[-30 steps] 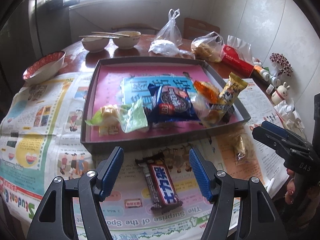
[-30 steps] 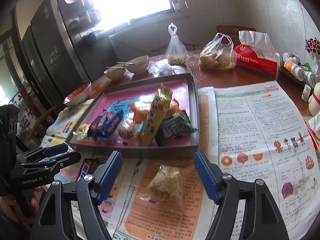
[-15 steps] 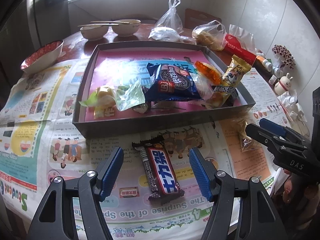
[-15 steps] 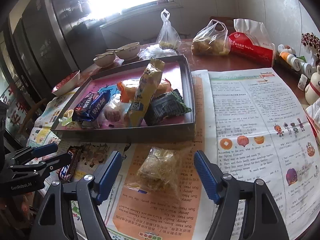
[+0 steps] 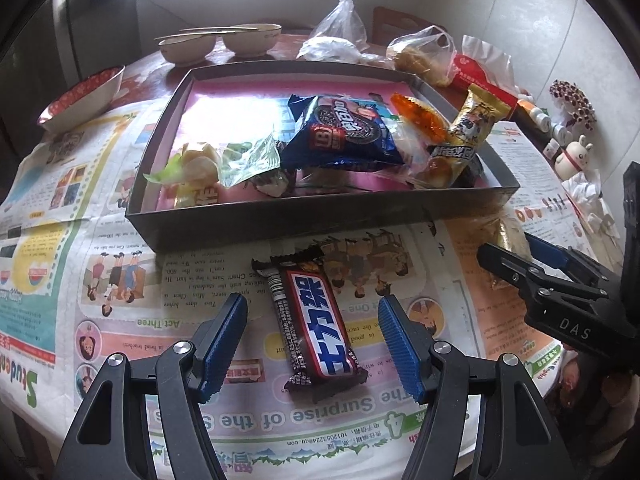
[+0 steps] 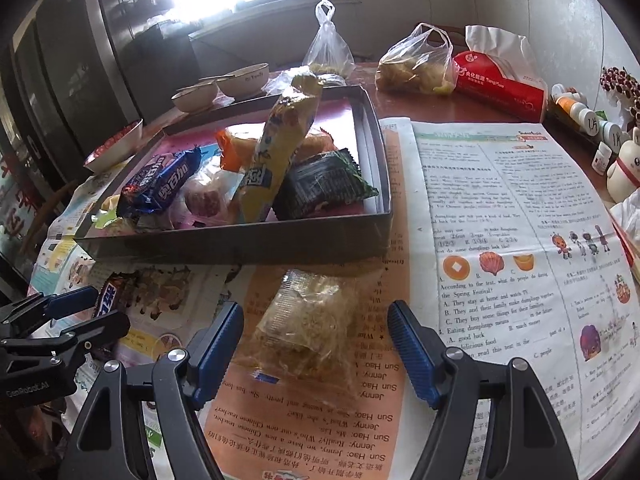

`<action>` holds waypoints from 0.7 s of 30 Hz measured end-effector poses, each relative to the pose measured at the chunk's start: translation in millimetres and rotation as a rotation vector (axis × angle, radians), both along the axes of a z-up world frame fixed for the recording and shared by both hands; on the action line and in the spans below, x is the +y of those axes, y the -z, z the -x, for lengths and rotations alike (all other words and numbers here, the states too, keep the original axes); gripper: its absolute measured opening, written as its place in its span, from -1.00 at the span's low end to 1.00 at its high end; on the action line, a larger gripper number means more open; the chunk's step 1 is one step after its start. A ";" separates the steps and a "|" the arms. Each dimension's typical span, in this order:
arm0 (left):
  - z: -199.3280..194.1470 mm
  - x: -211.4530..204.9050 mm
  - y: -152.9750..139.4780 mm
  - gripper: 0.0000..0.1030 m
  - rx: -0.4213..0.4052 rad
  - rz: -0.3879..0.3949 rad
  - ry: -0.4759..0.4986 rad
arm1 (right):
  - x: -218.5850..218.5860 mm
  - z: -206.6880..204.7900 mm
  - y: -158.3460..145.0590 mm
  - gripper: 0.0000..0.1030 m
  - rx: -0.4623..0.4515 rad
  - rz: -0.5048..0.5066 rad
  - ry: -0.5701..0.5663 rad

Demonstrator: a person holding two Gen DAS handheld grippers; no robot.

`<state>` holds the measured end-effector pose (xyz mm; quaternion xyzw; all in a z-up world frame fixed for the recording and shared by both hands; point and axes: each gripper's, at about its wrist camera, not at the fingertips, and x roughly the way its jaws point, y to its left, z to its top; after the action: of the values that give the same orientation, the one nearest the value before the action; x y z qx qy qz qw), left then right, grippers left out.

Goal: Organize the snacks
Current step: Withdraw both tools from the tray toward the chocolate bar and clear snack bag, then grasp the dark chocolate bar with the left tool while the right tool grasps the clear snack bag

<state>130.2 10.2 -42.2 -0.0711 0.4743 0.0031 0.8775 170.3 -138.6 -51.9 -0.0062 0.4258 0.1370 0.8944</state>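
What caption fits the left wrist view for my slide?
Open left gripper straddles a brown chocolate bar with a blue-and-red label lying on newspaper before the dark snack-filled tray.

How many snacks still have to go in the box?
Two. Most snacks already sit in the gray box, like the blue cookie pack. Nothing is in hand yet: the left claw is open around the chocolate bar, and the right claw is open around the clear noodle packet.

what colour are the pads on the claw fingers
Blue, ribbed pads on black arms; clearest in the left wrist view.
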 end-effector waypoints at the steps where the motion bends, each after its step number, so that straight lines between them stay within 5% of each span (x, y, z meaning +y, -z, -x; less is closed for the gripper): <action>1: 0.0 -0.3 0.8 0.35 0.001 0.000 -0.004 | 1.5 0.7 0.6 0.35 -0.006 0.008 -0.001; 5: 0.7 -5.6 3.5 0.35 -0.003 -0.022 -0.011 | 8.0 4.1 2.0 -0.05 -0.037 0.057 -0.017; 10: 2.6 -9.5 3.6 0.33 -0.012 -0.028 0.003 | 10.6 8.1 2.2 -0.13 -0.058 0.075 -0.036; 17: 4.9 -10.4 2.5 -0.35 -0.025 -0.049 0.013 | 12.9 17.2 -0.7 -0.16 -0.060 0.055 -0.063; 21: 4.8 -7.6 1.9 -0.42 -0.024 -0.027 0.032 | 12.5 22.2 -6.1 -0.16 -0.067 0.029 -0.073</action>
<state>125.3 2.7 -44.2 -0.0515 0.4647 -0.0055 0.8839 148.1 -126.1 -45.8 -0.0396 0.3970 0.1632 0.9023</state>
